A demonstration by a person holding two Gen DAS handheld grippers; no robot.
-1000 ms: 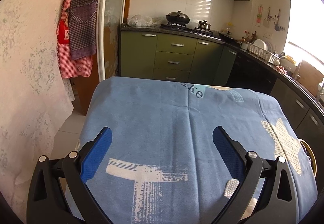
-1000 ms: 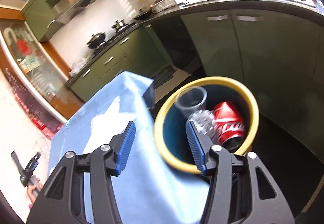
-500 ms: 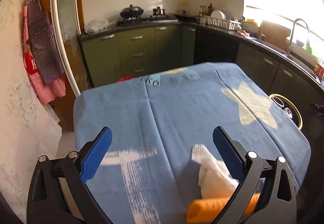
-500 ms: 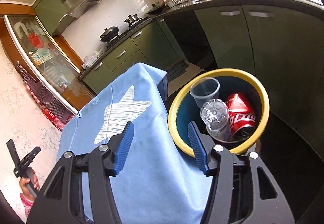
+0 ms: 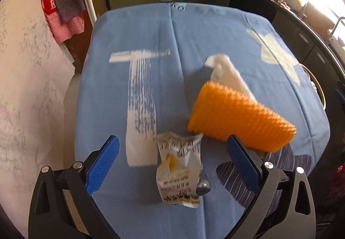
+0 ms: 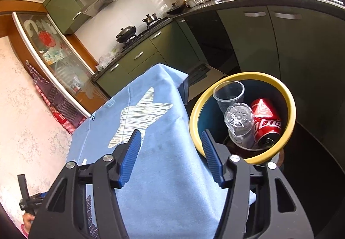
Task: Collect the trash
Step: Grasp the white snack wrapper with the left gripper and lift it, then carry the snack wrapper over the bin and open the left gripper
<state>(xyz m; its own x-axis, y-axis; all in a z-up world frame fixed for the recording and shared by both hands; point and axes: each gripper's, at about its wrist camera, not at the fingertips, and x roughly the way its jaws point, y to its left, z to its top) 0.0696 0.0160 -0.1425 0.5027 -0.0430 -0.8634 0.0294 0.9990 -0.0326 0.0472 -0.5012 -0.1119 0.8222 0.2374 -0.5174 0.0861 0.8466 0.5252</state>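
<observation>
Near the table's (image 5: 151,29) front edge, the wrapper (image 5: 180,168) lies between your left gripper's (image 5: 171,163) spread fingers; closing low could snag the cloth. Right fingers (image 6: 131,152) are opening, empty.

Bin (image 5: 321,96) mostly past the tablecloth (image 5: 194,29) edge, snack wrapper (image 5: 179,170) print blurred

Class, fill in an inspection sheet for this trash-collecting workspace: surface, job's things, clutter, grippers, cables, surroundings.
Surface: table under a blue cloth.
Job's things: crumpled wrapper, orange foam net and white tissue on the cloth; bin beside the table holds a clear cup, plastic bottle and red can.
Clutter: nothing seen.
Grippers: left gripper open over the wrapper; right gripper empty, jaws opening.
Cables: nothing seen.
Surroundings: green kitchen cabinets, hanging aprons.
</observation>
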